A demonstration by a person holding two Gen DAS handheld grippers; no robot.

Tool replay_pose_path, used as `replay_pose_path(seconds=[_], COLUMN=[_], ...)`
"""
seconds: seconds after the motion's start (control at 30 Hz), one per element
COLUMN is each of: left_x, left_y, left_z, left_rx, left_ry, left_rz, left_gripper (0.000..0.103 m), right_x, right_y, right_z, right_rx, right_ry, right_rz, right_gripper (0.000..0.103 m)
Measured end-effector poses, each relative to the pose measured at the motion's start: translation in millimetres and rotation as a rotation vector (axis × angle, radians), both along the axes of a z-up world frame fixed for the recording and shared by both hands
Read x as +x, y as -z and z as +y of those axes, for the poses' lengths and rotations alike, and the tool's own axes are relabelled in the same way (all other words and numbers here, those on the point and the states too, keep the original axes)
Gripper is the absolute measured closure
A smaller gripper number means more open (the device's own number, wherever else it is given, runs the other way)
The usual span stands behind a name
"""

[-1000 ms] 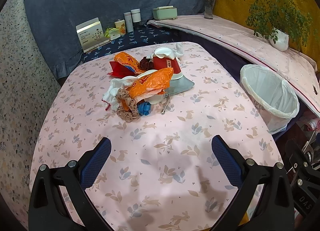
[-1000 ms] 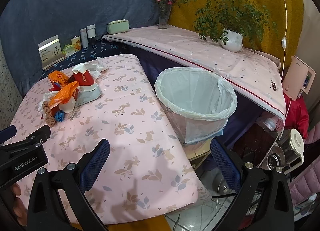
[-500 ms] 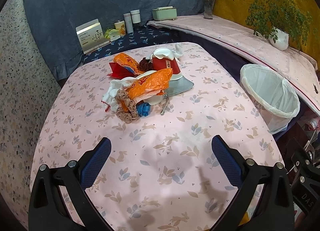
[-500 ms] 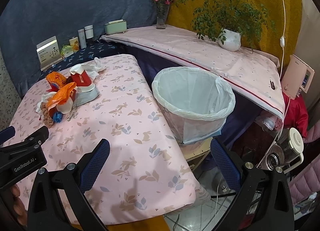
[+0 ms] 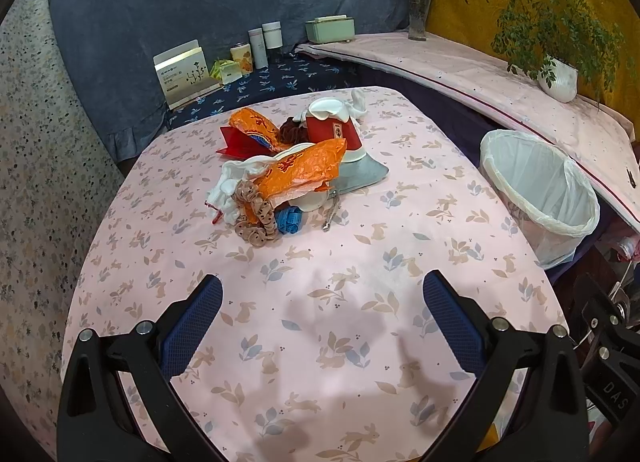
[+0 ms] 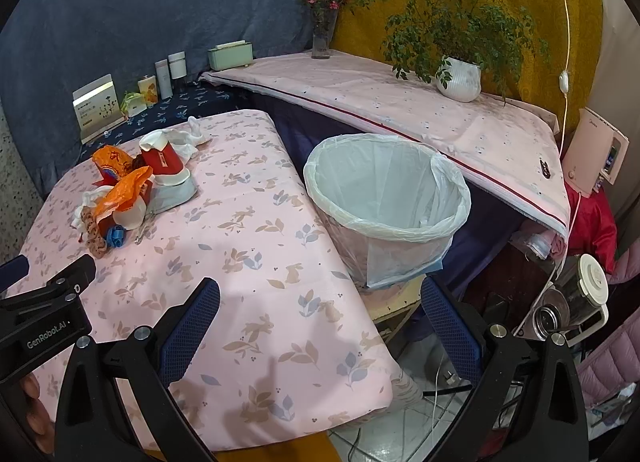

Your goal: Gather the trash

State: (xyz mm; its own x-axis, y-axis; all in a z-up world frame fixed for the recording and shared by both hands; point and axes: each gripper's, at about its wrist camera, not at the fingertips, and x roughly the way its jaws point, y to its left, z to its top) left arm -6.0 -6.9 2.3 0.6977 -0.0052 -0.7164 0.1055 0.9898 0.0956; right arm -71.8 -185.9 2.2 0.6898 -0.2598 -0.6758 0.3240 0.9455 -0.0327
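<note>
Left wrist: left gripper (image 5: pixel 322 312) spread wide, empty, above bare tablecloth (image 5: pixel 360 262). Trash pile (image 5: pixel 288 174) sits mid-table, well ahead, slightly left of centre.

Right wrist: right gripper (image 6: pixel 320 316) also wide, empty, over table edge. Bin (image 6: pixel 386 202) ahead, beside table; trash pile (image 6: pixel 132 194) far left.

My right gripper (image 6: pixel 320 322) has moved a little: the trash bin (image 6: pixel 386 218) now sits slightly more to the left in its view than one second ago. My left gripper (image 5: pixel 322 320) has drifted very little; the trash pile (image 5: pixel 292 174) appears almost unshifted.
</note>
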Motion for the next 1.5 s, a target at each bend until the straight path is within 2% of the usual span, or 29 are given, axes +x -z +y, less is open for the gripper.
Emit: replay_pose_path(seconds=[1.5], left_x=[-0.8], left_y=[1.3], left_z=[3.0], left_rx=[-0.006], left_ry=[0.0], left_rz=[-0.009], left_gripper=[0.008], right_x=[4.9], right_y=[-7.6], right_z=[-0.1], right_rx=[-0.008], right_ry=[0.006], right_rz=[-0.017], right_gripper=[0.007])
